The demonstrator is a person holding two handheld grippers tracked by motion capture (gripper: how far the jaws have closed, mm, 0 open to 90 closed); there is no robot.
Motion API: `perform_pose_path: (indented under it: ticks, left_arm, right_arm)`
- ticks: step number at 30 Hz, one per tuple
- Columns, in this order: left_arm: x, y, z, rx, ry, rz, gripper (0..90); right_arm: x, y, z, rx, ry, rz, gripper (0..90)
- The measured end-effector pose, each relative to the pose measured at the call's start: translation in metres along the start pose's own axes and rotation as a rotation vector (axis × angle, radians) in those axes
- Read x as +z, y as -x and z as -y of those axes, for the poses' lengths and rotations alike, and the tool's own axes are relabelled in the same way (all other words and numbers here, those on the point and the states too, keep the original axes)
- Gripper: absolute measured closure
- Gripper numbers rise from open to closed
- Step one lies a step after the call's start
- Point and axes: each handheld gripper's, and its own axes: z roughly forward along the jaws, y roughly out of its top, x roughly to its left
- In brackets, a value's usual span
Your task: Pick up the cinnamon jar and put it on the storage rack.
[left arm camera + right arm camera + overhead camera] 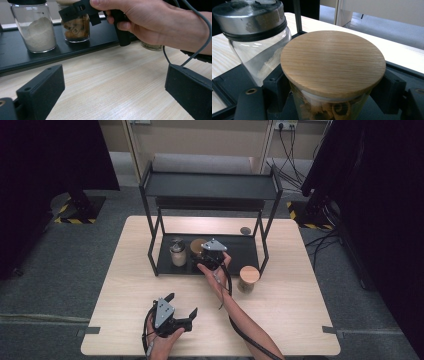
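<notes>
A glass jar with a round wooden lid (333, 60) and curly pasta inside stands on the lower tray (240, 254) of a black rack. My right gripper (332, 92) is shut on its glass body just under the lid. From above, the right gripper (201, 254) reaches into the rack from the front. In the left gripper view the pasta jar (76, 27) has its base at the tray's surface. My left gripper (181, 305) lies near the table's front edge, open and holding nothing; the left gripper (115, 87) has bare wood between its jaws.
A metal-lidded jar of white powder (177, 253) stands just left of the held jar, close to it (252, 22). Another wood-lidded jar (248, 278) stands on the table right of the rack. The rack's upper shelf (210, 185) overhangs the tray. A small dark disc (245, 230) lies behind.
</notes>
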Motion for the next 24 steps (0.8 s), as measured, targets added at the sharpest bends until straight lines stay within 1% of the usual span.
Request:
perform_pose_path:
  ticks: [6,12,13,15,16,18,20,22,24]
  left_arm:
    - [0.0001,0.0001,-0.0002,0.0,-0.001,0.0,2.2]
    - [0.0001,0.0002,0.0,0.0,0.0,-0.001,2.2]
    - [0.0001,0.0002,-0.0001,0.0,0.0,-0.001,2.2]
    - [0.0,0.0002,0.0,0.0,0.0,-0.001,2.2]
    - [0.0,0.0002,0.0,0.0,0.0,-0.001,2.2]
    - [0.0001,0.0002,-0.0001,0.001,-0.001,-0.001,2.2]
    - [0.0,0.0002,0.0,0.001,0.0,-0.001,2.2]
    - [0.0,0.0002,0.0,0.0,0.0,-0.001,2.2]
    - [-0.0001,0.0002,0.0001,0.0,0.0,-0.001,2.2]
  right_arm:
    - [0.0018,0.0006,0.0033,0.002,0.001,0.0,25.9]
    - [0.0024,-0.0005,0.0065,-0.009,0.009,0.004,25.6]
    - [0.0023,-0.0012,0.0061,-0.013,0.009,0.008,24.5]
    - [0.0011,-0.0037,0.0054,-0.013,0.015,0.02,18.3]
    - [0.0003,-0.004,0.0042,-0.009,0.013,0.02,16.3]
    - [-0.0012,-0.0049,0.0012,-0.015,0.003,0.021,12.3]
    - [-0.0025,-0.0061,-0.0008,0.0,-0.004,0.024,7.4]
    - [-0.0038,-0.0066,-0.0015,0.005,-0.003,0.023,6.5]
    - [-0.0049,-0.0066,-0.0021,-0.002,-0.001,0.018,6.5]
